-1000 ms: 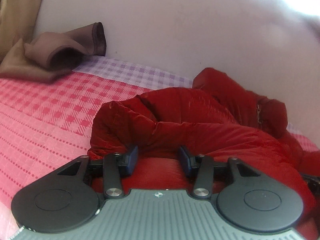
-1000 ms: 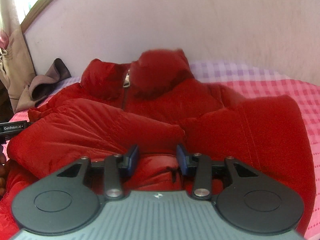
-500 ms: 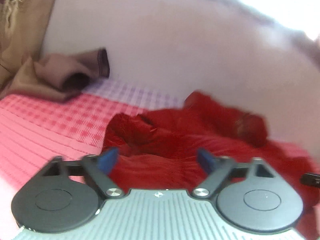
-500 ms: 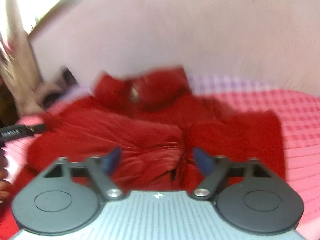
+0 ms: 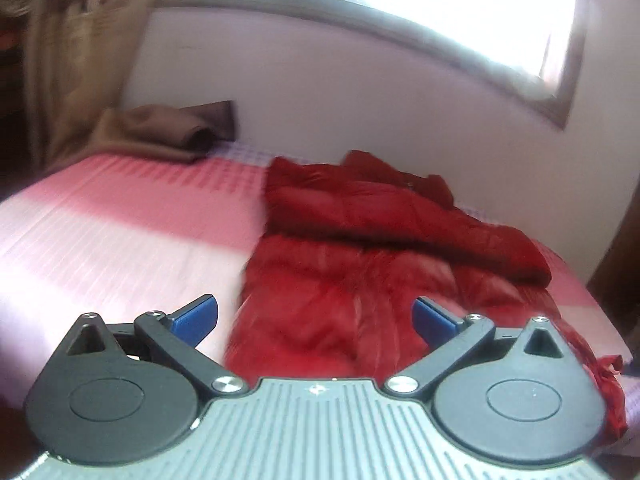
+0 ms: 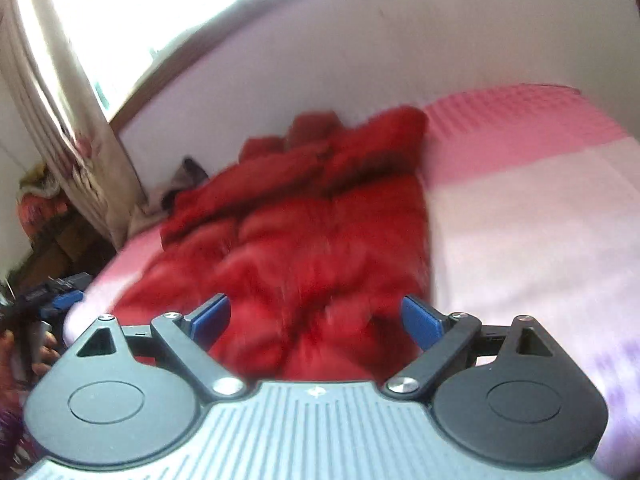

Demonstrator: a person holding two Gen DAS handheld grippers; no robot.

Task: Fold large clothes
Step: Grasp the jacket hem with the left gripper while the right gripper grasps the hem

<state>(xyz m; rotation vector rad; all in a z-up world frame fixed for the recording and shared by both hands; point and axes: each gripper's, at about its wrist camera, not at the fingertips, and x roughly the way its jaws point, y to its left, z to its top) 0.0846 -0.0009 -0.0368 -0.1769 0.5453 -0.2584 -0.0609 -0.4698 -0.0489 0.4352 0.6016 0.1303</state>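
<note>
A red puffer jacket point(image 5: 360, 240) lies on the pink bed point(image 5: 120, 220), its upper part folded across the body and its hem nearest me. My left gripper point(image 5: 314, 316) hovers back from the hem; its jaws are opening wide and grip nothing, only the jacket's hem showing beyond the gap. The right wrist view shows the same jacket point(image 6: 312, 220) stretching away toward the wall. My right gripper point(image 6: 316, 316) is open above the near hem and holds nothing. The left gripper point(image 6: 60, 300) appears at that view's left edge, off the bed's side.
A brown garment point(image 5: 168, 132) lies bunched at the bed's far left corner by the wall. A curtain point(image 6: 60, 100) hangs beside a bright window point(image 5: 400, 8). Bare bedsheet point(image 6: 520, 200) spreads to the jacket's right. Dark clutter sits on the floor beyond the bed's left edge.
Both grippers let go of the red fabric, opened wide and pulled back from the jacket. The jacket now lies farther off, with more of the bed in view.
</note>
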